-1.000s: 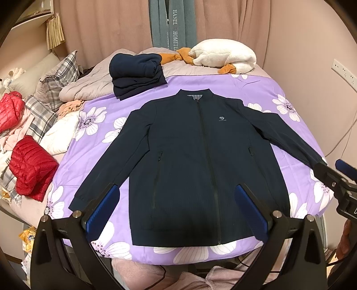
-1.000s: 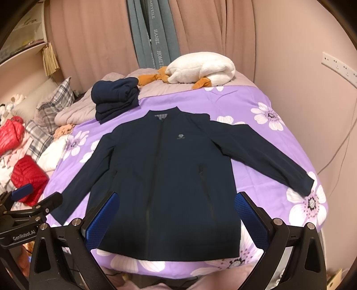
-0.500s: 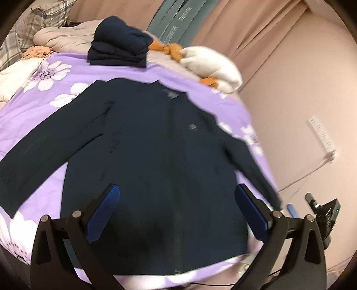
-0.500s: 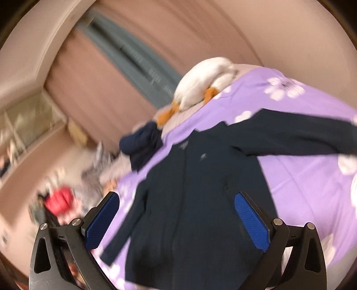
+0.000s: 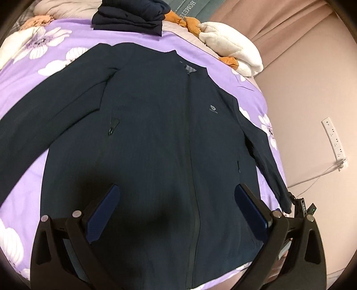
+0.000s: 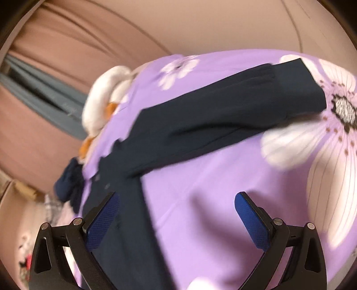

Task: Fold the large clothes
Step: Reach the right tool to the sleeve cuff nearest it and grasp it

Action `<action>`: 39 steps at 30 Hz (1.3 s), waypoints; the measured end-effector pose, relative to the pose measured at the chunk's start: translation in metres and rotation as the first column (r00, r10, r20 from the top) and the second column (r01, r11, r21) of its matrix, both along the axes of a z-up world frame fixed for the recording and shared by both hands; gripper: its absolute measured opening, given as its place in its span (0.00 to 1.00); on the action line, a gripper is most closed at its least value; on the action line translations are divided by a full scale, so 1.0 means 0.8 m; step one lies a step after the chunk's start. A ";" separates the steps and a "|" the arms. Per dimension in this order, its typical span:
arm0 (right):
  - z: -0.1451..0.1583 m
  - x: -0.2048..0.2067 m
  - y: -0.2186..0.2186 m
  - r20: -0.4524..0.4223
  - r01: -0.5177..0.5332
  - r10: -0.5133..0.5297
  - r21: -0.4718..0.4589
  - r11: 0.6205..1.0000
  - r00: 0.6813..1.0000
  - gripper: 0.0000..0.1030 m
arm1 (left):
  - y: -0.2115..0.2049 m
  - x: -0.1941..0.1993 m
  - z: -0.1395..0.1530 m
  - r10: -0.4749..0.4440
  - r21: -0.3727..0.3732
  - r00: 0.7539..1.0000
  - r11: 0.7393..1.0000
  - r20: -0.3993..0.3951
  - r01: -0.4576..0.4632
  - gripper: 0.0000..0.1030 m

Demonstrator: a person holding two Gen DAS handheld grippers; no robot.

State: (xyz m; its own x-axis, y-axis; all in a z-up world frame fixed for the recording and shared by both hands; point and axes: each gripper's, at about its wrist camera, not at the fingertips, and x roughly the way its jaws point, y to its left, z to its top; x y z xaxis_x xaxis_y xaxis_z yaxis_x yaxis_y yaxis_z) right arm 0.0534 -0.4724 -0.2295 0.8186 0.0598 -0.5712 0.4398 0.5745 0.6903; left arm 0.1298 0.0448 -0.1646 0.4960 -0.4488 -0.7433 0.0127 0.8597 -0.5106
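- I see a big dark blue jacket (image 5: 156,138) lying flat on the bed, front side up, zipped shut down the middle.
- The bed has a purple cover (image 5: 26,73) with white flowers on it.
- My left hand-held gripper (image 5: 178,212) hangs over the bottom part of the jacket. Its two blue pads are wide apart and hold nothing.
- It makes a dark shadow on the jacket just under it.
- One sleeve goes out to the left side of the left view, lying on the purple cover. The other sleeve (image 6: 223,111) goes down the right side to the edge of the bed.
- My right hand-held gripper (image 6: 177,219) is low over the purple cover, near that other sleeve. Its blue pads are wide apart too, and nothing is between them.
- In the right view the sleeve lies flat across the cover, and its cuff (image 6: 299,89) rests by a big white flower (image 6: 312,142). That view is a bit blurry.
- At the far end of the bed I see a pile of folded dark blue clothes (image 5: 131,13), just past the jacket's collar.
- Next to that pile is a fluffy white blanket (image 5: 232,49) with orange bits.
- Pink curtains (image 6: 67,44) hang behind the bed.
- A white plug strip (image 5: 334,140) is on the wall to the right.
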 end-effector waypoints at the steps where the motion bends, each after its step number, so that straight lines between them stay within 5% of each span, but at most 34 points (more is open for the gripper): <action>1: -0.005 0.004 -0.008 0.003 0.024 -0.024 0.013 1.000 1.000 0.99 | 0.000 0.003 0.001 0.000 0.002 1.000 1.000 0.001 0.000 1.00; 18: -0.023 0.004 -0.111 0.111 0.347 -0.367 0.162 0.924 0.924 0.98 | -0.025 0.042 -0.006 -0.003 0.045 1.000 0.999 -0.014 0.004 1.00; 21: -0.027 -0.002 -0.113 0.095 0.405 -0.424 0.167 0.899 0.901 0.80 | -0.026 0.045 -0.012 0.002 0.066 1.000 0.998 -0.028 0.000 1.00; 24: -0.034 -0.009 -0.120 0.086 0.441 -0.462 0.191 0.877 0.882 0.55 | -0.021 0.051 -0.017 0.020 0.086 0.999 0.996 -0.043 -0.016 1.00; 26: -0.034 -0.005 -0.122 0.061 0.454 -0.471 0.180 0.873 0.880 0.28 | -0.009 0.053 -0.019 0.054 0.083 0.997 0.995 -0.053 -0.049 1.00; 27: -0.031 -0.005 -0.122 0.045 0.457 -0.470 0.167 0.873 0.881 0.25 | 0.000 0.053 -0.020 0.073 0.072 0.996 0.995 -0.056 -0.069 1.00; 34: 0.096 0.039 -0.076 0.063 0.334 -0.328 -0.211 0.919 0.942 0.20 | 0.055 0.055 -0.027 0.182 0.069 0.978 0.982 -0.101 -0.176 1.00; 39: 0.207 0.097 0.021 0.056 0.144 -0.136 -0.544 0.826 0.989 0.20 | 0.092 0.064 -0.025 0.253 0.028 0.962 0.967 -0.102 -0.252 1.00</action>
State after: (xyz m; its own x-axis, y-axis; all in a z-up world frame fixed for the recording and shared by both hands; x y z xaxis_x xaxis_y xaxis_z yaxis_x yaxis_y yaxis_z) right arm 0.1312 -0.4558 -0.0639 0.8024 -0.3741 -0.4650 0.5372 0.7921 0.2897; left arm 0.1809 0.1180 -0.1848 0.5118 -0.3078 -0.8021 -0.2582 0.8354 -0.4853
